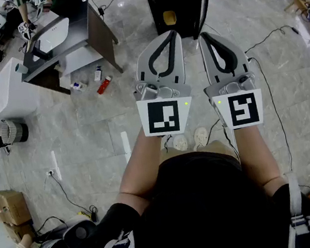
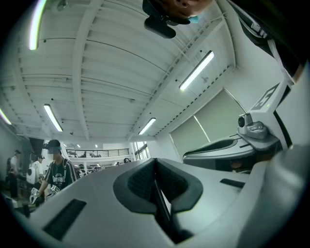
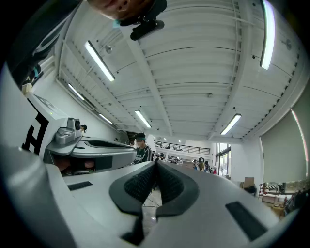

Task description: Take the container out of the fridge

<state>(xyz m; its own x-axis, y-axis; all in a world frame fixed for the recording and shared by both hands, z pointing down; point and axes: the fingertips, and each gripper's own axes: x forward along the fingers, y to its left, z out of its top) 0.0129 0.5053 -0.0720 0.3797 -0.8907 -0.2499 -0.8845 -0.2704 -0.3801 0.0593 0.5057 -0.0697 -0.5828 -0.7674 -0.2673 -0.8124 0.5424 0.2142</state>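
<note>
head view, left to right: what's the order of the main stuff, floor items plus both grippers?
white unit → red bottle → left gripper → right gripper

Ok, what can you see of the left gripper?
The left gripper is light grey plastic with black rubbery pads lining two long jaws. The jaws are shut, pads together, nothing between them. A cube with a black-and-white square marker sits at its rear, a small green light beside it. It is held out in front of the person, beside the right gripper, not touching it.
</note>
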